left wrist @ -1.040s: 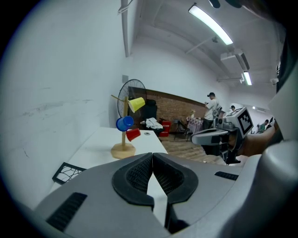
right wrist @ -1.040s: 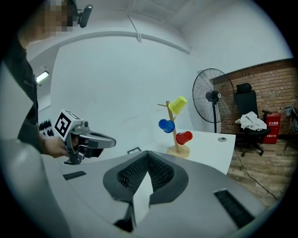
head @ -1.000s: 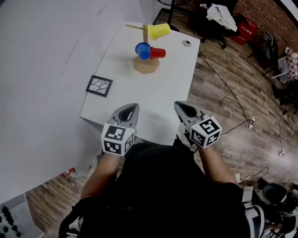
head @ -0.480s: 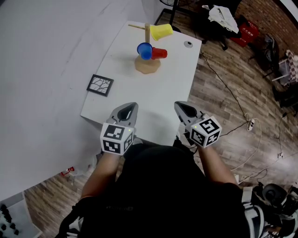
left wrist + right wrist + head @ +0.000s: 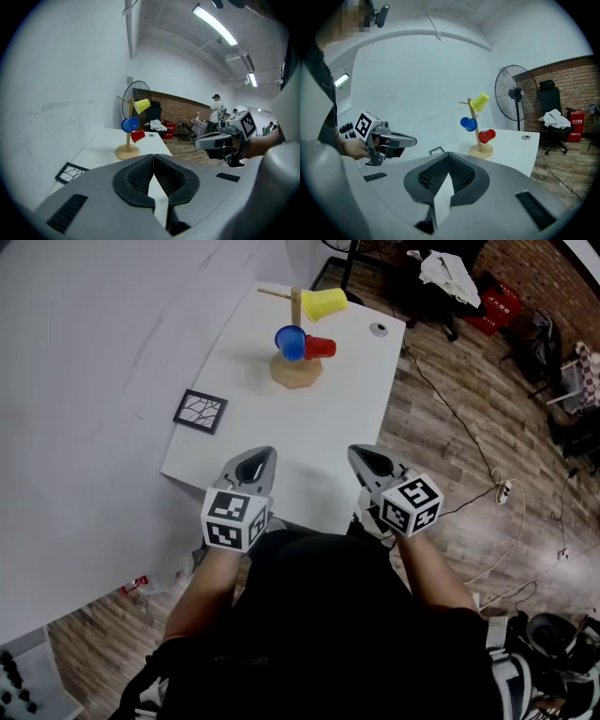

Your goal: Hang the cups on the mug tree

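Note:
A wooden mug tree (image 5: 295, 371) stands at the far end of the white table (image 5: 328, 427). Three cups hang on its pegs: a yellow cup (image 5: 322, 304) at the top, a blue cup (image 5: 289, 341) and a red cup (image 5: 319, 347) lower down. The same tree (image 5: 127, 151) shows in the left gripper view and, with its red cup (image 5: 486, 136), in the right gripper view. My left gripper (image 5: 255, 463) and right gripper (image 5: 367, 461) hover side by side over the table's near edge, far from the tree. Both are shut, with nothing between the pads.
A black-framed tile with a white crackle pattern (image 5: 200, 412) lies at the table's left edge. A small round disc (image 5: 378, 329) sits at the far right corner. A white wall runs along the left; cables, a fan and chairs stand on the wooden floor to the right.
Only the head view has shifted slightly. Both grippers stay shut in the same place, and the cups hang as before.

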Motion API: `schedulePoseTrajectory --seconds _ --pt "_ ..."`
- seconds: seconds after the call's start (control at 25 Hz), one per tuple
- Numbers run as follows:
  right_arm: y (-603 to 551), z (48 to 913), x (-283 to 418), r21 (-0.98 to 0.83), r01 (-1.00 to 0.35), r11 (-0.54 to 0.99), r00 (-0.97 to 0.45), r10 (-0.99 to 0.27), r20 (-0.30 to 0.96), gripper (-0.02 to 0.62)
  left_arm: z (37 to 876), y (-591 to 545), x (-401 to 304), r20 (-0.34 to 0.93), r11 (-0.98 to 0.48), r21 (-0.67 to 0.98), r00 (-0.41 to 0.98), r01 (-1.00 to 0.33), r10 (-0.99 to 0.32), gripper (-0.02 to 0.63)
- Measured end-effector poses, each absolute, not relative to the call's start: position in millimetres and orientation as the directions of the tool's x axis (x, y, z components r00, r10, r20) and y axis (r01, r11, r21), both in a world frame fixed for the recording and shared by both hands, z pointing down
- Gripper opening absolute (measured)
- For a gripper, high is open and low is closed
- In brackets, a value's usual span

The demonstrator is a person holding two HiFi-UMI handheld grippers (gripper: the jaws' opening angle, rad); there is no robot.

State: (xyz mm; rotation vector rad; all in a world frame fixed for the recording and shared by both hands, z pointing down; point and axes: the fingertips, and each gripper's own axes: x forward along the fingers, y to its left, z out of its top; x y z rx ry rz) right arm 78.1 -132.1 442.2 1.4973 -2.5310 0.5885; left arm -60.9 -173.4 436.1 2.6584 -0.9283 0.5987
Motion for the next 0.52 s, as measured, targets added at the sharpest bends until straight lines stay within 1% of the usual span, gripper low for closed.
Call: schedulePoseTrajectory --seconds 0.52 --pt "-131.7 445.5 79.6 -0.263 -0.866 0.426 -0.495 -0.807 0.321 0.008 439.1 -173.9 -60.9 0.465 -0.757 0.110 0.706 -0.644 -0.534 0.017"
